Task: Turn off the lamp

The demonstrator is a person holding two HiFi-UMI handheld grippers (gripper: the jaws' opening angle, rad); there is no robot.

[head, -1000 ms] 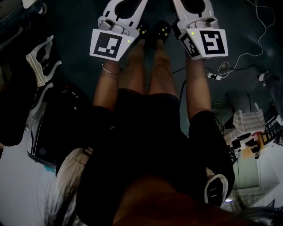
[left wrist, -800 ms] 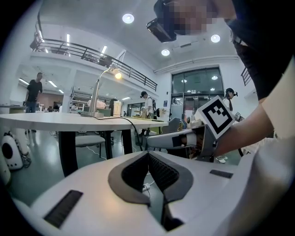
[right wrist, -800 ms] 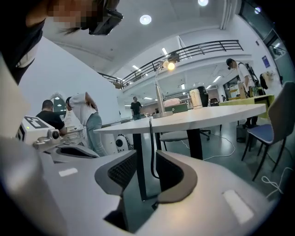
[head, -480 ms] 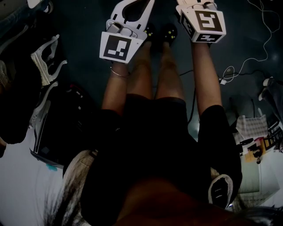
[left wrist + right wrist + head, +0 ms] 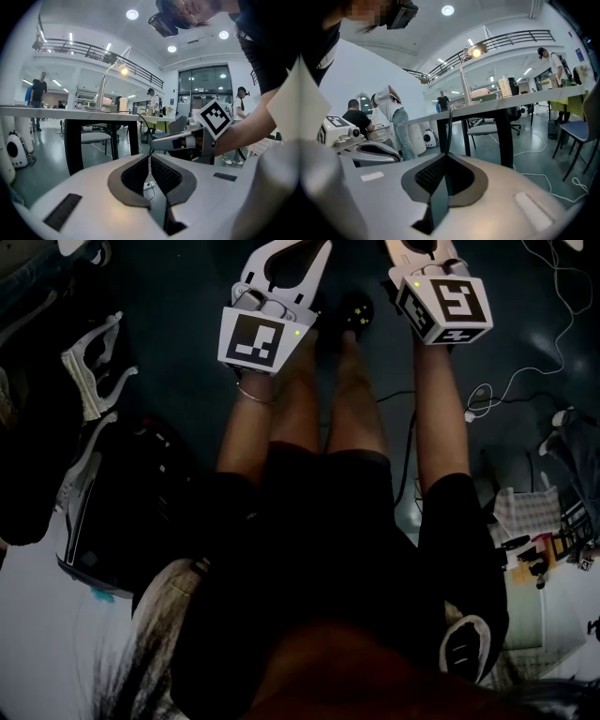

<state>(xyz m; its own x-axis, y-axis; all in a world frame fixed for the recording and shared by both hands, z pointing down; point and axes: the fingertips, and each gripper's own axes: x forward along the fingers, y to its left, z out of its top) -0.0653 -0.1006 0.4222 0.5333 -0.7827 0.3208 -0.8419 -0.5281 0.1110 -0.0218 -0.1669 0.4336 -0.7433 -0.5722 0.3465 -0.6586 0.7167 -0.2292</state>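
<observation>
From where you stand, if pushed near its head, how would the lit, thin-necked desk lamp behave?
The lit, thin-necked desk lamp would likely sway or tip: its glowing head overhangs a tall, slim stem. Its base on the white table is unclear, so steadiness is uncertain.

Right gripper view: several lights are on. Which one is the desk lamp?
The desk lamp is the warm glow atop the thin stem standing on the table; the others, like the round spot, are set in the ceiling.
</observation>
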